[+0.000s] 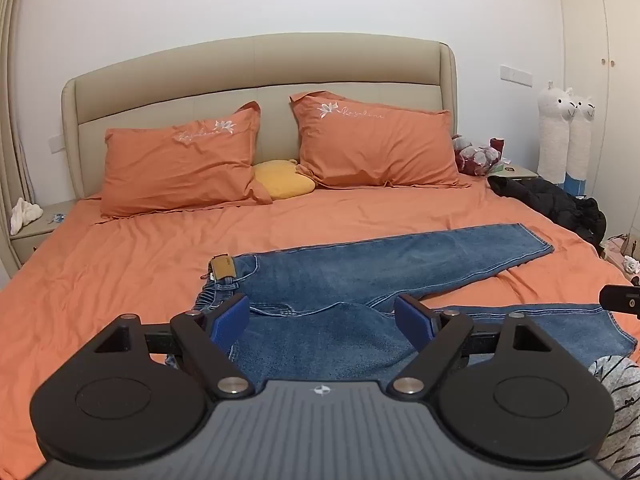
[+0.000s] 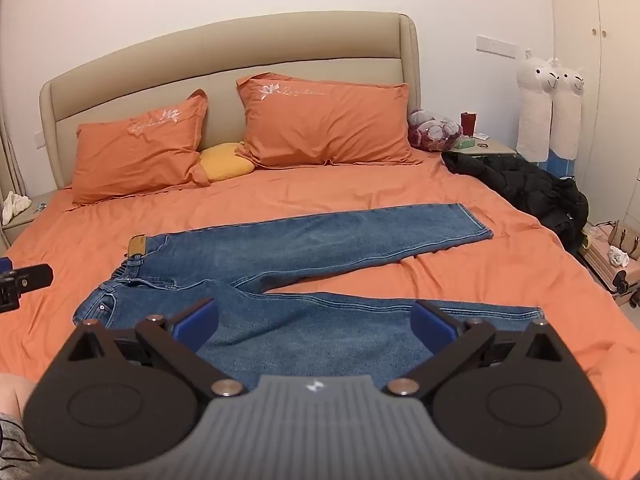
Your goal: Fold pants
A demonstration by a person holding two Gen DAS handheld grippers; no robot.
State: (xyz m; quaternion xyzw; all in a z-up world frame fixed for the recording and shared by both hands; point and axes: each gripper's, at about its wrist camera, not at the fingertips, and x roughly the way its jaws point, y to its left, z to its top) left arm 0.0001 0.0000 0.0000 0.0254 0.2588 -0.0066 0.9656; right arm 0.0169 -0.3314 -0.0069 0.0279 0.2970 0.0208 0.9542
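Blue jeans (image 1: 360,272) lie flat on the orange bed (image 1: 120,272), waistband to the left with a tan patch (image 1: 223,267), legs spread apart toward the right. In the right wrist view the jeans (image 2: 320,248) show both legs, the far one angled up-right. My left gripper (image 1: 322,320) is open and empty, hovering above the near hip and leg. My right gripper (image 2: 316,320) is open and empty, hovering above the near leg. Each gripper's edge peeks into the other's view.
Two orange pillows (image 1: 180,160) and a yellow cushion (image 1: 284,182) rest against the beige headboard (image 1: 256,68). A black jacket (image 2: 528,192) lies at the bed's right edge. Nightstands, alpaca plush toys (image 2: 548,108) and a pink suitcase (image 2: 608,256) stand beside the bed.
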